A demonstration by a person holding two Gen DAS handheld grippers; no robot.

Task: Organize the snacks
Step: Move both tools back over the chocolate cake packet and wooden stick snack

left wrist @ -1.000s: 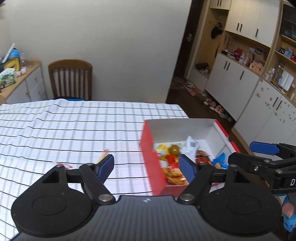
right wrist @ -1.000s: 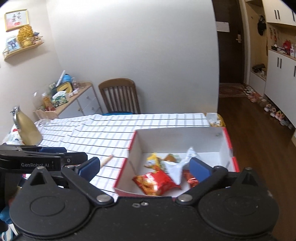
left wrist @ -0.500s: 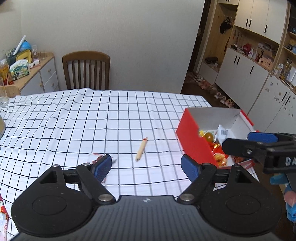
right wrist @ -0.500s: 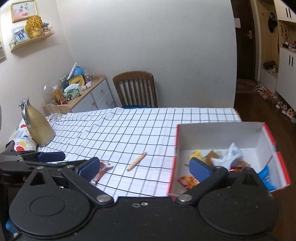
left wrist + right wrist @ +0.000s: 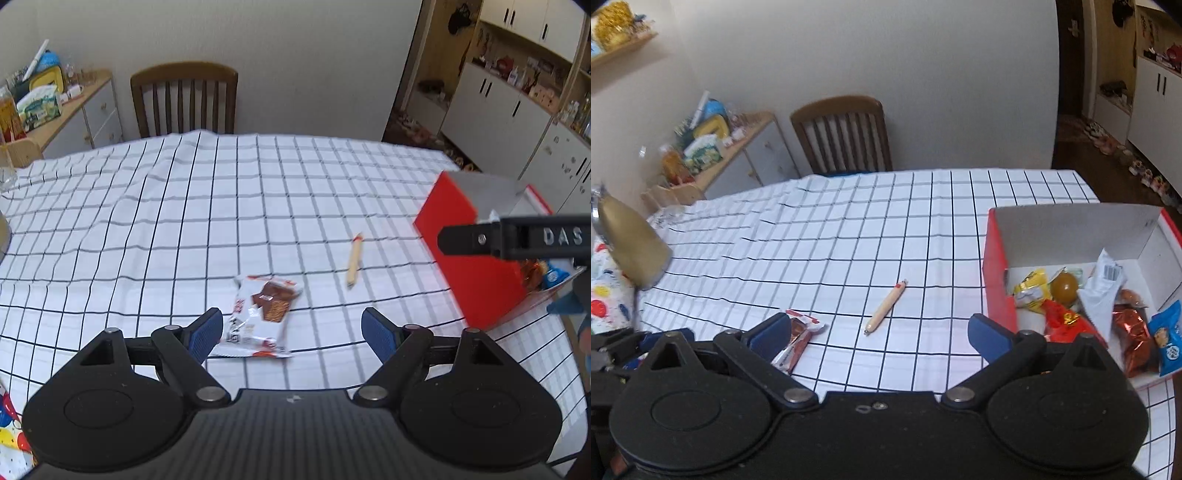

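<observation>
Counter (image 5: 184,206) under a white grid cloth fills both views, wooden chair (image 5: 183,99) at the far edge. Red box (image 5: 995,258) with white inside sits on the counter's right side, already holding a heap of wrapped snacks (image 5: 1067,317): yellow, red, silvery white, blue packs, some brown round thing.

Two snacks not yet boxed. White-and-brown wafer pack (image 5: 260,317) lies flat on the cloth, well left of the box. Thin tan stick snack (image 5: 354,264) lies between the pack and the box, touching neither.

Left tool (image 5: 291,330): jaws wide apart, nothing gripped. The wafer pack lies just ahead of it and toward its left finger; pads look clear of the wrapper. Right tool (image 5: 881,332): jaws also wide, empty, with the stick snack on the cloth ahead between its fingers and the pack's end by its left finger.

Step, as I read it: approach for pickup of the wafer pack with the left tool, box is the destination. Next move calls for dropping to the cloth and shifting left so the pack centres between the pads, then closing across the narrow width. Flat crinkly wrapper, likely to slide or pinch cloth with it. Stick snack probably for the right tool.
</observation>
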